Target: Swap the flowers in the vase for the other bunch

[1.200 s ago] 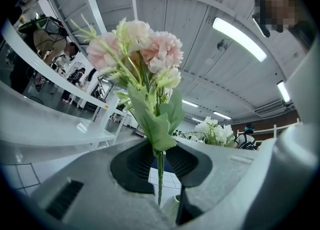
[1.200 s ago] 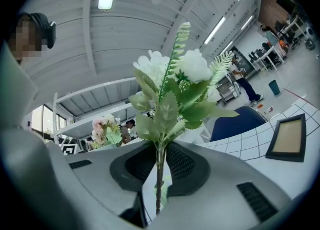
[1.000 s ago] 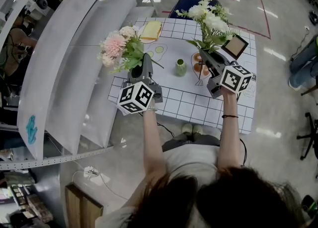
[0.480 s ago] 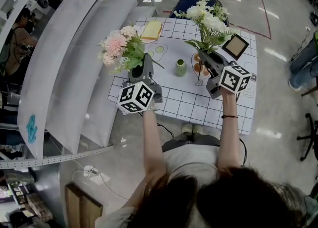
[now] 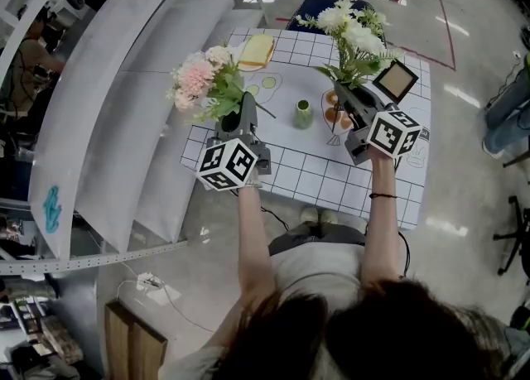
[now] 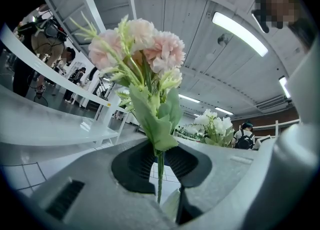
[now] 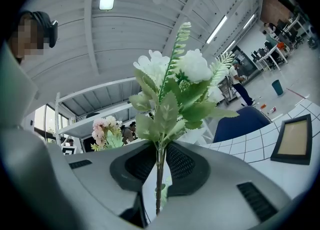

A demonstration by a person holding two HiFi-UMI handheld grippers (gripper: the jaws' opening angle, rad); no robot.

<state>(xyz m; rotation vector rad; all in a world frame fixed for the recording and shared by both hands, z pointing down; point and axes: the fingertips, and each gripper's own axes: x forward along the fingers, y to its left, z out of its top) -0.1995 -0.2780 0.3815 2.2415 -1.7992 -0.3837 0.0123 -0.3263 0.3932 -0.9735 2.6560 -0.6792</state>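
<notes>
Pink bunch point(image 5: 199, 80) left (white bunch point(image 5: 352, 35) right)

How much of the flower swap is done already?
Done: the green vase looks empty on the table. In hand: the left gripper clamps the pink bunch, the right gripper the white bunch, both in the air. Left: one bunch goes into the vase; which one, I cannot tell.

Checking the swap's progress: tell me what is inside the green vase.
No stems rise from the green vase; its inside below the mouth is hidden. The pink bunch is clamped in the left gripper, the white bunch in the right gripper.
</notes>
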